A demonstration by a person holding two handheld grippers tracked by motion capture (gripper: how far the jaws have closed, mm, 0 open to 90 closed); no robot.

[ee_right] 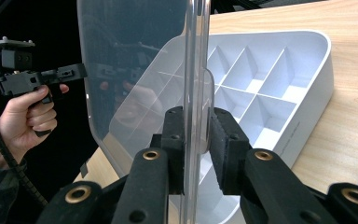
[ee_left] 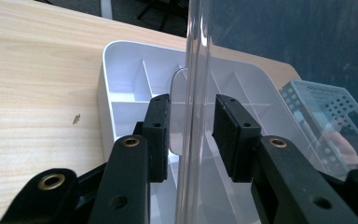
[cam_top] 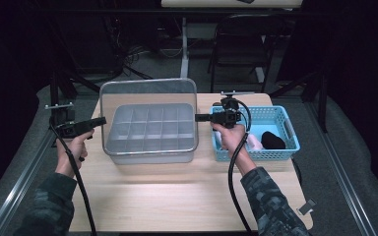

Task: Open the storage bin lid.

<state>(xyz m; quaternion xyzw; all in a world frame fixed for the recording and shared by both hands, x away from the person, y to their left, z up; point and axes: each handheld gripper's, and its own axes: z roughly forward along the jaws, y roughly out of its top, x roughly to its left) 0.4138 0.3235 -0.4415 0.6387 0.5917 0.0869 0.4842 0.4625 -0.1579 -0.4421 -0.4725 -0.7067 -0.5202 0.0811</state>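
Compartments of organizer box empty; right tongs clamp its lid, left tongs apart.

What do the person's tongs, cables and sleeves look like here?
Both tongs, left and right, are black pistol-grip tools with flat black pads and brass-ringed holes in the arms. A black cable trails from each. The sleeves are dark camouflage.
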